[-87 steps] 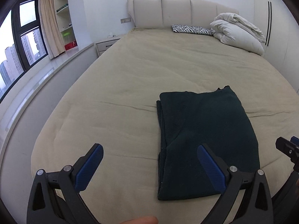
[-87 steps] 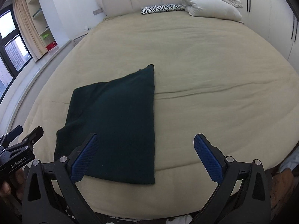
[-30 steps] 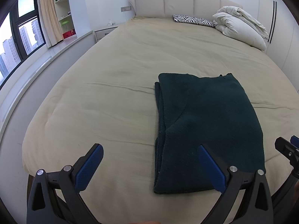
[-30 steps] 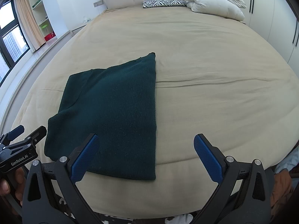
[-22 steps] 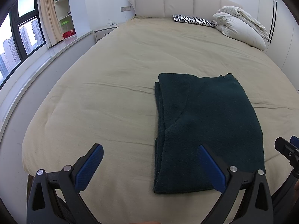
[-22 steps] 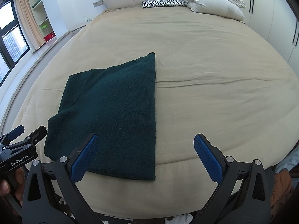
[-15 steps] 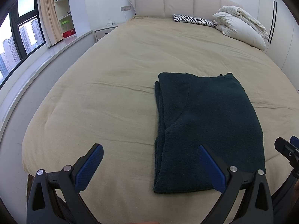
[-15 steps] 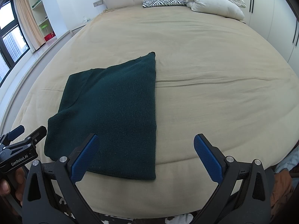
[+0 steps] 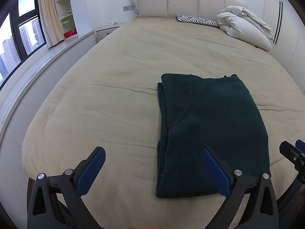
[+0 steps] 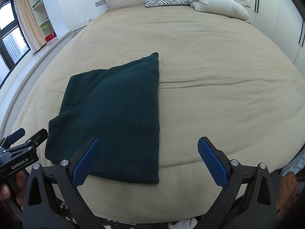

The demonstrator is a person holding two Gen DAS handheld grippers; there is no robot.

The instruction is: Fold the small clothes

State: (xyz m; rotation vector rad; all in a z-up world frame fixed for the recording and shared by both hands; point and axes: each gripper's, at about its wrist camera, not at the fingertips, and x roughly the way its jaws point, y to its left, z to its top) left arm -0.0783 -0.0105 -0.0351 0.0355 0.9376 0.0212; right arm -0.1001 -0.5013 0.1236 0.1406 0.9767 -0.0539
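Observation:
A dark green knitted garment [image 9: 207,126] lies folded into a flat rectangle on the beige bed [image 9: 118,76], near its foot edge; it also shows in the right wrist view [image 10: 118,112]. My left gripper [image 9: 152,160] is open and empty, held above the foot of the bed, just left of the garment's near edge. My right gripper [image 10: 148,152] is open and empty, above the garment's near right corner. Neither touches the cloth. The left gripper's side shows at the left of the right wrist view [image 10: 21,152].
A zebra-print pillow [image 9: 196,20] and a bundled white duvet [image 9: 246,26] lie by the headboard [image 9: 181,0]. A nightstand [image 9: 106,31], shelves and a window sill run along the left. Clothes lie on the floor at the right [image 10: 287,189].
Both grippers have pulled back slightly from the bed since 2.9 s ago, so the garment sits a little farther away. Over the last second nothing has moved.

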